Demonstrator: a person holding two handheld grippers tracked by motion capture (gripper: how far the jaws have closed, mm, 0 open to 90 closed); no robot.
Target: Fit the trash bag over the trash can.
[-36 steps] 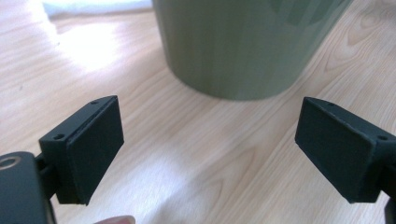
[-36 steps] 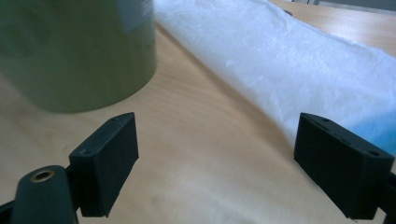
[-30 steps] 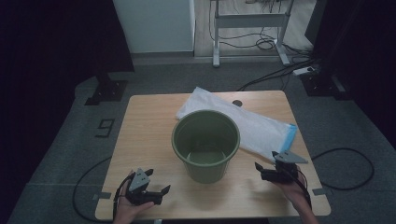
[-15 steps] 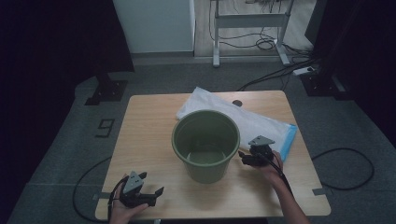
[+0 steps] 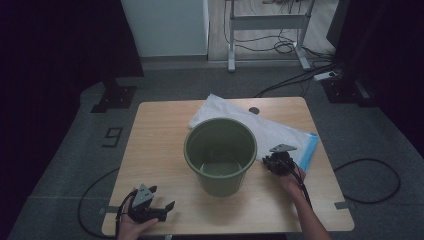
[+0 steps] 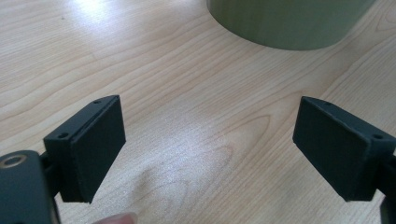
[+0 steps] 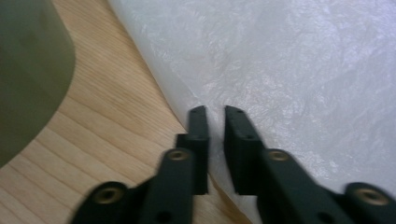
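A green bucket (image 5: pixel 222 186) stands upright and empty in the middle of the wooden table (image 5: pixel 160 150). Behind it and to its right lies a flat white plastic bag (image 5: pixel 272 131) with a blue strip (image 5: pixel 309 150) at its right end. My right gripper (image 5: pixel 272 160) sits just right of the bucket at the bag's near edge. Its jaws (image 7: pixel 215 112) have just been closing and stand almost together, with the bag's (image 7: pixel 289 70) edge between them. My left gripper (image 5: pixel 162 197) rests at the front left, open over bare wood (image 6: pixel 210 149), and the bucket's base (image 6: pixel 285 23) is ahead of it.
A small dark round spot (image 5: pixel 254 110) marks the table near its far edge. Bare wood lies left of the bucket. Cables (image 5: pixel 370 175) trail on the grey floor around the table, and a metal frame (image 5: pixel 265 22) stands at the back.
The right gripper moved left from the table's right edge to the bag beside the bucket, and its jaws closed. The left hand shifted only slightly.
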